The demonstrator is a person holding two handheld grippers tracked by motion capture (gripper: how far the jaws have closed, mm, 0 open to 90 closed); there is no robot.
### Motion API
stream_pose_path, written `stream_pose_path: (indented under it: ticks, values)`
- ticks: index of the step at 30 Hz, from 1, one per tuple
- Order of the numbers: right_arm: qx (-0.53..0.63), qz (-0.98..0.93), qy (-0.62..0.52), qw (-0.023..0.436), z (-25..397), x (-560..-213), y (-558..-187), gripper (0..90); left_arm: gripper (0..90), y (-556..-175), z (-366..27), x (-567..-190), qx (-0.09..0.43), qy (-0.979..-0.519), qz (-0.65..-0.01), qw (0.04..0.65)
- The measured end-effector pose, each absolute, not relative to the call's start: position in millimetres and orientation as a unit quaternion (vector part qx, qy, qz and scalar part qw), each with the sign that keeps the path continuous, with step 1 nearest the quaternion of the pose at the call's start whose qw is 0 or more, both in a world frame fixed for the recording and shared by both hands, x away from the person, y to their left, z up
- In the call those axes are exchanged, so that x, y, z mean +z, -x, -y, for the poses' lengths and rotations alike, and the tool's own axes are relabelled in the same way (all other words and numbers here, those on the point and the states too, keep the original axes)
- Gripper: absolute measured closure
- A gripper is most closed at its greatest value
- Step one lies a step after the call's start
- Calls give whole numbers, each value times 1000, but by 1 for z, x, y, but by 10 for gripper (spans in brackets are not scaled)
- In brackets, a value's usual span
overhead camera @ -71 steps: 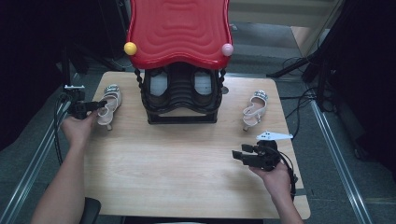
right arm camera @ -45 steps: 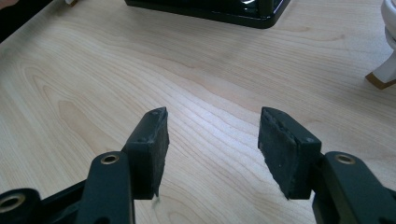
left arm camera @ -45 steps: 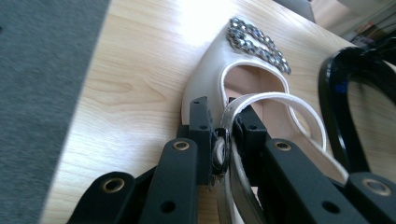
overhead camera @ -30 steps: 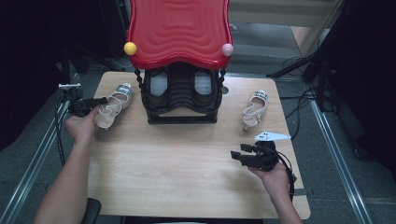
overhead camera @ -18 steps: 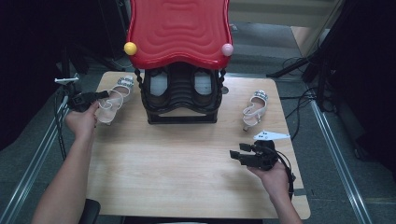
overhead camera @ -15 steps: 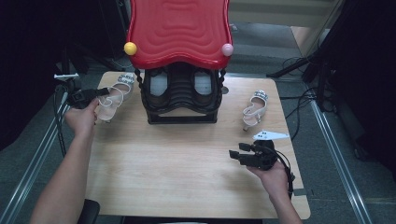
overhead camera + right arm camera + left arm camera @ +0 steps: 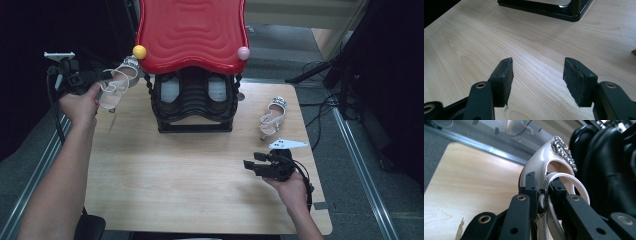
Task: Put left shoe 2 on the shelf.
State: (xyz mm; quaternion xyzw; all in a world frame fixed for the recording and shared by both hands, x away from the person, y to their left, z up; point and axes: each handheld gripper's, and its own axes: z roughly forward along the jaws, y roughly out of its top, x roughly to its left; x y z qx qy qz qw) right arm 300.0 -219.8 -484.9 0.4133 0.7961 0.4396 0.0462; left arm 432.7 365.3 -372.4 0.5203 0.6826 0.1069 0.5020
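White leather and rhinestones sit right in front of my left gripper (image 7: 544,200): its own view has the jaws pinched onto the strap of the pale sandal (image 7: 549,167), whose jewelled toe points away toward the black rack (image 7: 604,170) just beside it. From the high view I see what that close shot cannot, that this sandal (image 7: 116,85) is lifted off the wooden table (image 7: 175,170) at its far left corner, level with the yellow ball (image 7: 139,51) on the red wavy top (image 7: 192,32). Further right, the second sandal (image 7: 272,116) lies flat on the table beside the rack, well apart from the first. At the near right my right gripper (image 7: 251,165) hovers low over the wood, and its own view shows the two pads (image 7: 503,72) spread wide with bare grain between them, holding nothing, the rack's base at the top edge
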Motion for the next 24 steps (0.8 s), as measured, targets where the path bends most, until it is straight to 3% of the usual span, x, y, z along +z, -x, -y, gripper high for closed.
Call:
stream_pose_path:
  ticks: [24]
  values:
    - [440, -796, -413, 44, 218, -485, -300, 424, 809, -437, -349, -255, 132, -524, -651, 533]
